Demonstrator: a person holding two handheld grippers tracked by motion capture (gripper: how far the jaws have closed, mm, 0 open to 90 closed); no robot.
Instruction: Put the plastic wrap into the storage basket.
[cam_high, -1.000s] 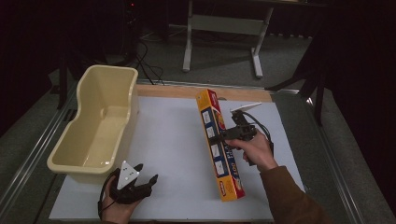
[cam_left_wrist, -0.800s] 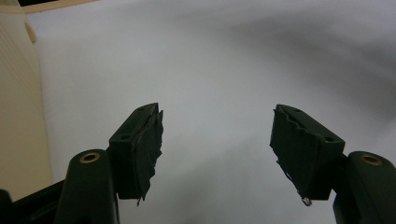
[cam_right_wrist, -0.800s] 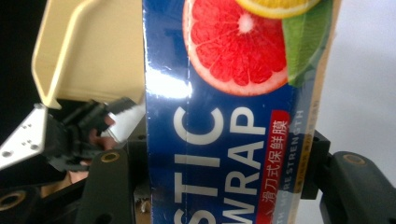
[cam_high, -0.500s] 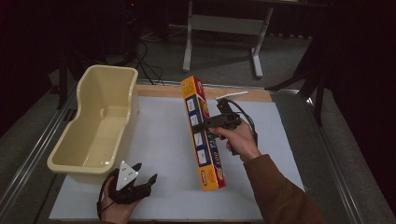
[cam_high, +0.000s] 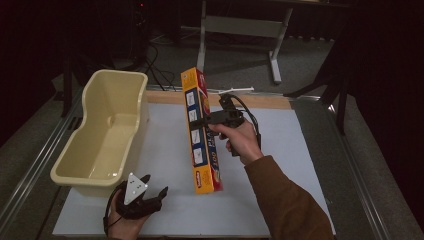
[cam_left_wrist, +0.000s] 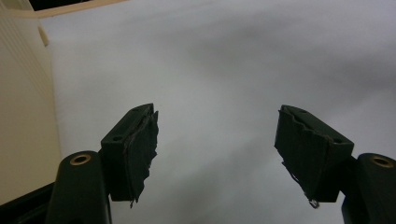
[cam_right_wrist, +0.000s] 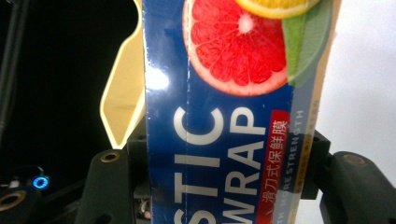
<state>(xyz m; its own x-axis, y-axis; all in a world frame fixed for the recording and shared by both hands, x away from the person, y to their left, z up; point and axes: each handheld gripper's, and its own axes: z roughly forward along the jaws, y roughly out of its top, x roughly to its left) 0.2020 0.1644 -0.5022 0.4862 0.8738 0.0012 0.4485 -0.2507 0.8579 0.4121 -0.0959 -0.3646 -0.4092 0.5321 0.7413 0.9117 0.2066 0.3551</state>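
Observation:
A long plastic wrap box (cam_high: 200, 130), orange with a blue face and a grapefruit picture (cam_right_wrist: 219, 121), hangs in the air over the white mat, held near its middle. My right gripper (cam_high: 202, 121) is shut on it, the jaws pressing both long sides (cam_right_wrist: 224, 172). A cream plastic tub (cam_high: 107, 132) stands at the left of the mat, and its edge (cam_right_wrist: 122, 102) appears behind the box. My left gripper (cam_high: 150, 192) rests low at the front left, just in front of the tub, open with nothing between its fingers (cam_left_wrist: 217, 149).
The white mat (cam_high: 300, 165) covers the table, bare to the right and in front of the box. A wooden strip (cam_high: 265, 100) runs along the far edge. Metal rails (cam_high: 357, 175) border the table sides. A stand's legs (cam_high: 272, 65) rise behind.
The right gripper has lifted the box off the mat and carried it left toward the tub, tilting it more upright. The left gripper has stayed put.

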